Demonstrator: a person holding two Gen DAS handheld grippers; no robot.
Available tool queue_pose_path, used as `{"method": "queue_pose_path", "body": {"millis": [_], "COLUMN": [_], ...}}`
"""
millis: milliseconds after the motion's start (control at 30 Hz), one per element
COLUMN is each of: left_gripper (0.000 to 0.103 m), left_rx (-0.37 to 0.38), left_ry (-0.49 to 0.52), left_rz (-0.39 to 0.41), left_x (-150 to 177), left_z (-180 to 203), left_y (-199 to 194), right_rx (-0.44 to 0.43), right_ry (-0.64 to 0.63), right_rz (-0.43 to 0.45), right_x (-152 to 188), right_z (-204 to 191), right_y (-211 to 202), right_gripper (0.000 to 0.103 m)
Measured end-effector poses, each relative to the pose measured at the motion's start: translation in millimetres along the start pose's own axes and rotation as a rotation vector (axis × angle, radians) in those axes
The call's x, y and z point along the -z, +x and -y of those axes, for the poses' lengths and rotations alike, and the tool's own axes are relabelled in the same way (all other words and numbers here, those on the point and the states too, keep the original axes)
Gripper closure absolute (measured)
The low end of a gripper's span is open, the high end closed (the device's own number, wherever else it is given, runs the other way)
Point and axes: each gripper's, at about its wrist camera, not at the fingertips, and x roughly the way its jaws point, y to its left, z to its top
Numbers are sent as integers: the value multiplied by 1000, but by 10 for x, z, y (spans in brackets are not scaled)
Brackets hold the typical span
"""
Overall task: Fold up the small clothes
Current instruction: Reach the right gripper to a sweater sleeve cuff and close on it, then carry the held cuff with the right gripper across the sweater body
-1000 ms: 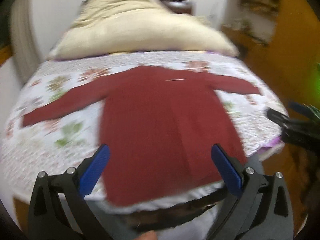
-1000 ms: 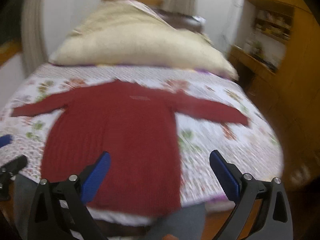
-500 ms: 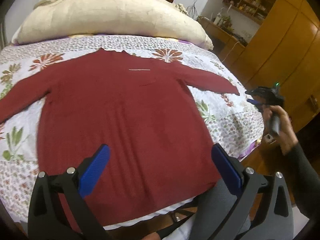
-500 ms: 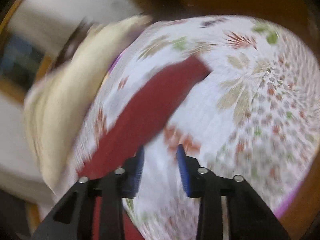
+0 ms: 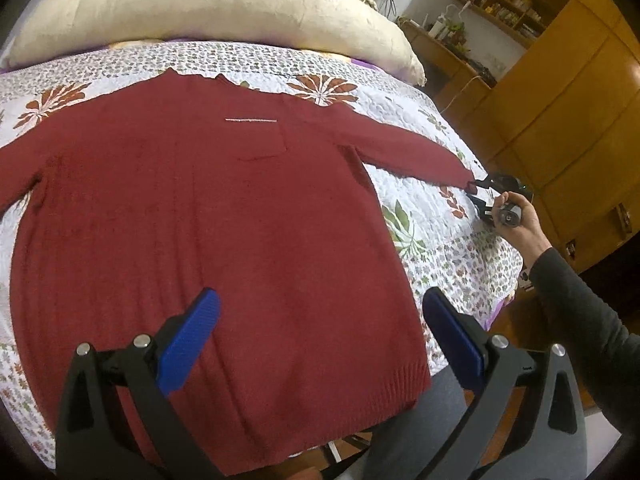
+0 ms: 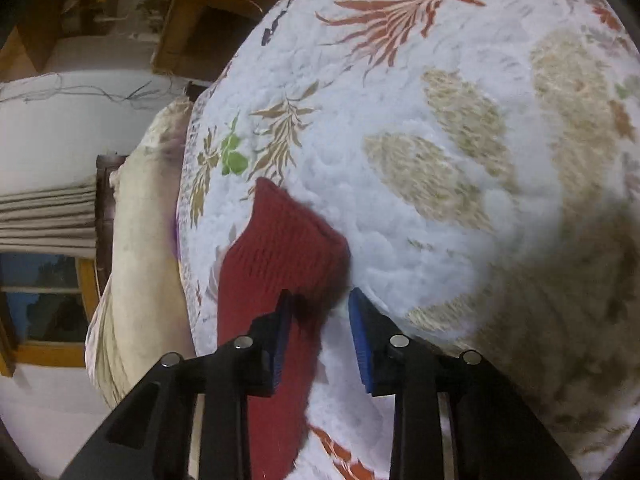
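A dark red knit sweater (image 5: 224,216) lies flat on the bed, sleeves spread, hem toward me. My left gripper (image 5: 319,296) hovers open and wide above the lower part of the sweater, holding nothing. At the end of the right sleeve, a hand (image 5: 520,228) holds my right gripper (image 5: 480,194) against the cuff. In the right wrist view the ribbed cuff (image 6: 288,240) lies on the quilt, its corner reaching into the narrow gap of the right gripper (image 6: 318,300). The fingers stand partly apart and do not pinch the fabric.
A floral white quilt (image 5: 440,240) covers the bed. A large cream pillow or duvet (image 5: 208,4) lies at the head. Wooden cabinets (image 5: 560,100) and shelves stand to the right. The person's grey trouser leg (image 5: 420,432) is at the bed's near edge.
The right gripper swung from over the hem out to the right sleeve end, narrowed its gap, and now sits at the cuff. The left gripper moved closer over the sweater, still open.
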Motion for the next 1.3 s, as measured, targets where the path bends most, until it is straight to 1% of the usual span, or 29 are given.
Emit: {"method": "queue_pose_path", "body": {"millis": [133, 200, 233, 300, 367, 433, 467, 533, 600, 667, 733, 800, 900, 1000, 1067, 1167, 1300], "left_gripper": [3, 3, 3, 3, 3, 3, 3, 3, 3, 3, 3, 3, 3, 3, 3, 3, 3], "left_rx": [16, 49, 62, 84, 107, 125, 138, 167, 151, 119, 85, 56, 65, 99, 126, 138, 131], "left_ry": [-36, -84, -106, -149, -187, -223, -243, -272, -271, -253, -233, -223, -228, -271, -295, -301, -299], "left_rz": [27, 24, 21, 25, 14, -4, -17, -31, -12, 11, 48, 91, 107, 79, 62, 54, 81], "left_x": [-33, -55, -57, -33, -16, -5, 0, 13, 13, 10, 0, -14, -48, -91, -103, -202, -344], "left_z": [-71, -156, -199, -305, -411, -519, -571, -670, -731, -762, -794, -841, -948, -1077, -1169, -1267, -1443], "left_y": [-20, -23, -20, -44, -60, -58, -64, -93, -168, -247, -346, -451, -559, -593, -600, -623, -713], "right_rx": [4, 10, 10, 6, 9, 19, 26, 21, 11, -5, -20, -34, -49, -59, -61, -58, -43], "right_ry": [-11, -17, -30, -64, -108, -184, -244, -321, -408, -478, -536, -609, -715, -804, -850, -936, -1051], "right_rz": [29, 37, 41, 46, 57, 79, 94, 104, 118, 126, 121, 113, 109, 93, 81, 63, 37], "right_x": [3, -9, -4, 7, 27, 95, 167, 277, 451, 667, 865, 1140, 1540, 1950, 2174, 2588, 3128], "right_z": [-92, -137, -168, -242, -362, -565, -722, -979, -1279, -1526, -1744, -1987, -2306, -2527, -2610, -2742, -2788], "right_y": [71, 95, 91, 71, 32, -51, -115, -191, -292, -389, -430, -453, -454, -407, -384, -293, -124], "right_gripper": [63, 64, 75, 85, 87, 88, 88, 88, 88, 88, 88, 88, 88, 88, 88, 88, 88]}}
